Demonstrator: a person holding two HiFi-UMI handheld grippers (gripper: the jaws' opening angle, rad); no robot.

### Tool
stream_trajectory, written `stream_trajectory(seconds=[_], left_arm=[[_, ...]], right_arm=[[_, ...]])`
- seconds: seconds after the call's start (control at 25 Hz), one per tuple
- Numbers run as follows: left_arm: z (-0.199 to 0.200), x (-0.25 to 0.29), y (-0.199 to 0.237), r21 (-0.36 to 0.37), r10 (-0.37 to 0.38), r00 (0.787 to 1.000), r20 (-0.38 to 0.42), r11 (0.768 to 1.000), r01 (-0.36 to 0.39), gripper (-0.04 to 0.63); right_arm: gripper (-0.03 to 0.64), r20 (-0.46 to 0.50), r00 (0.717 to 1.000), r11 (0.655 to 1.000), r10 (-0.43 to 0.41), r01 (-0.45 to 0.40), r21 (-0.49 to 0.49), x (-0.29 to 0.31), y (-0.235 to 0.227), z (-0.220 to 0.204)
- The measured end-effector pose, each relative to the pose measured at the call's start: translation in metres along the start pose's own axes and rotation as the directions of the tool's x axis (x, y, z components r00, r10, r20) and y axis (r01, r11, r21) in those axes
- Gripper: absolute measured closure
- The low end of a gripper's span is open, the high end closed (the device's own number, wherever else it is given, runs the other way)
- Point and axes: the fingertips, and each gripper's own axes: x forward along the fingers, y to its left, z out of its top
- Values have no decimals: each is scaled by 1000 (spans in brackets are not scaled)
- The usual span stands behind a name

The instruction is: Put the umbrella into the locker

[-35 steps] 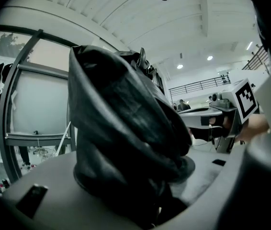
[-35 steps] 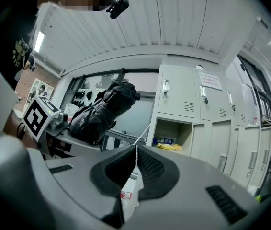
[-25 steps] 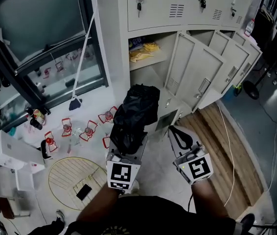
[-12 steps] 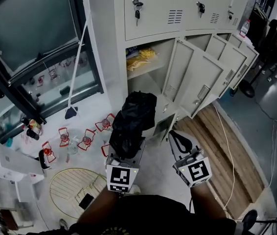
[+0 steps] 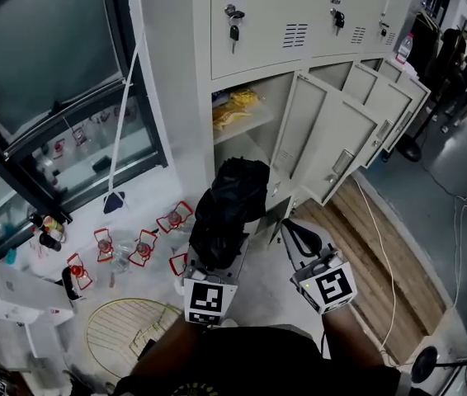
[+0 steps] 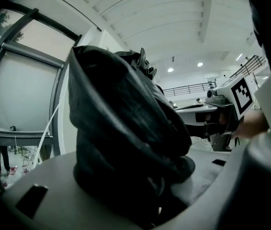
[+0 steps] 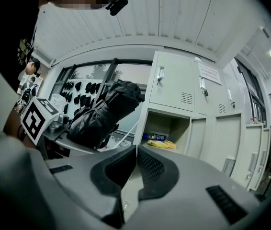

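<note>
Umbrella point(image 5: 227, 205) clamped in left gripper point(image 5: 217, 258), blocking its view, right gripper point(image 5: 293, 233) pinched empty, viewing open locker point(image 7: 190, 133)

Black folded umbrella point(image 5: 227, 213), crumpled fabric, near end clamped in your left claw point(image 5: 215, 261), far end towards the pale grey locker point(image 5: 186, 97), its lower doors point(image 5: 337, 143) standing open

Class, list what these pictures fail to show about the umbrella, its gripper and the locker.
Left gripper fingertips, head view: covered by the black umbrella.
Open locker's lower compartment, head view: floor hidden behind the umbrella.
Blue packet print, right gripper view: too small to read.
</note>
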Motion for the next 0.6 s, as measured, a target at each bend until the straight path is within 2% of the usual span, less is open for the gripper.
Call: stream_trajectory(seconds=[0.28,0.48,0.6], left_arm=[[-7,13,-5,-21,-33,999,-18,999,32,347],[-31,26,-9,-49,-32,993,-117,998,26,347],[-40,42,-10,-102,-25,992,-127,995,12,347]], right_arm=[[586,2,1000,1000,-11,11,7,1,-8,-2],[586,-64,998,999,0,2,32,8,-20,-17],[586,0,1000,999,23,-23,23,21,-30,-20]])
